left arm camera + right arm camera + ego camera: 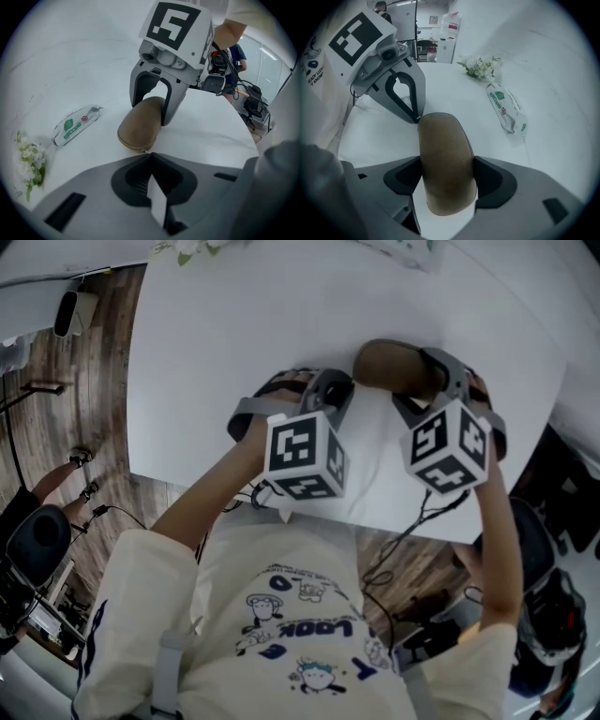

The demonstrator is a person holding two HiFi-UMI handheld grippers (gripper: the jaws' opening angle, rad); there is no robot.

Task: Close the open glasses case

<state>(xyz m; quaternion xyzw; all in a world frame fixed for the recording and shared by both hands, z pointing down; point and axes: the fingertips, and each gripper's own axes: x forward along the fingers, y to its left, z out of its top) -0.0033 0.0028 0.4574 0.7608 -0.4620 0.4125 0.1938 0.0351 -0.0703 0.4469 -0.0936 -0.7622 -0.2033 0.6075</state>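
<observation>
At the near edge of the desk (281,315), both tools are on the job and pitched steeply downward. Left tool (149,153): clenched, jaws fully together with nothing between them, its closed tip at the near end of the glasses case (140,126), level with the seam; actual contact cannot be confirmed. Right tool (447,180): grasping the case across its width, one jaw against each long side, the brown domed body standing up between them. The case lies flat on the desk a little in from the edge, between the two tools. Its lid appears down or very nearly so, with only a thin seam line showing along the end; whether it has latched cannot be told. Assessment: the closing step looks to be at its final stage. Recommended practice is to keep the right tool's hold steady and no tighter than needed, so the shell is not distorted, and to use the closed left tip as a pusher, bearing straight down on the lid's free edge rather than sideways, which would slide the case out of the hold. Beyond the case lies a wipes packet (506,108), well apart. Farthest off is a sprig of white flowers (480,65).
</observation>
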